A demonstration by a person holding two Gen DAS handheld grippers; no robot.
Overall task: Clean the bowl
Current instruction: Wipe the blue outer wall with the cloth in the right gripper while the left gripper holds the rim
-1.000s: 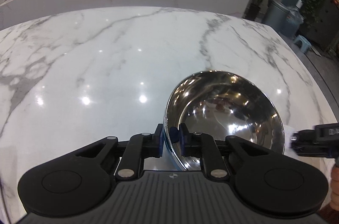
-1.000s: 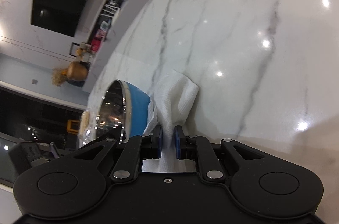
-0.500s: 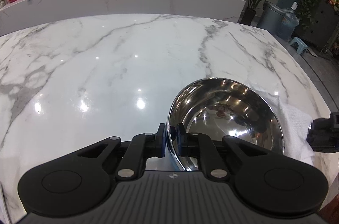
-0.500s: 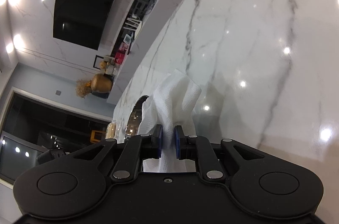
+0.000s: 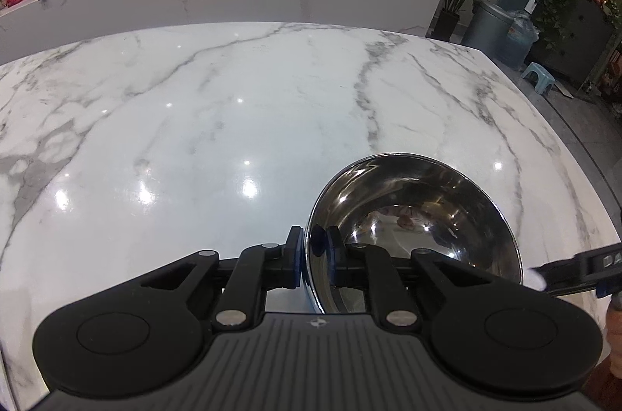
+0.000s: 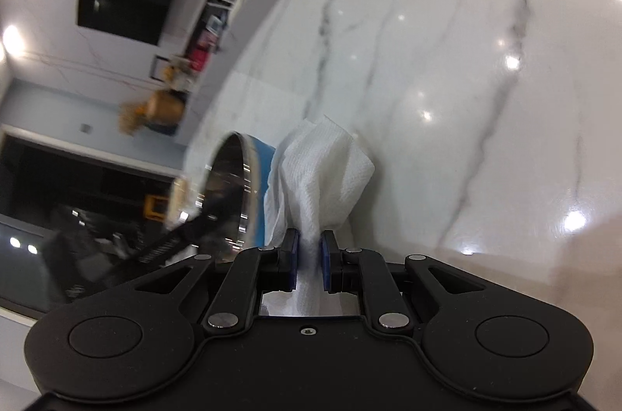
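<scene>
Steel bowl (image 5: pixel 416 213) is sitting on the marble table (image 5: pixel 194 123); we are pinching its near rim with our left gripper (image 5: pixel 313 261), while our right gripper (image 6: pixel 309 253) is clamping a white paper towel (image 6: pixel 322 170) beside its blue outside.

The bowl (image 5: pixel 416 216) stands on the counter (image 5: pixel 233 108) near its right front corner, with the paper towel (image 6: pixel 322 170) just beside its outer right wall.

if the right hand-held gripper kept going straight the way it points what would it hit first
Probably the marble table: beyond the white cloth it grips, only tabletop lies ahead. The bowl sits off to the left, though depth is unclear.
</scene>
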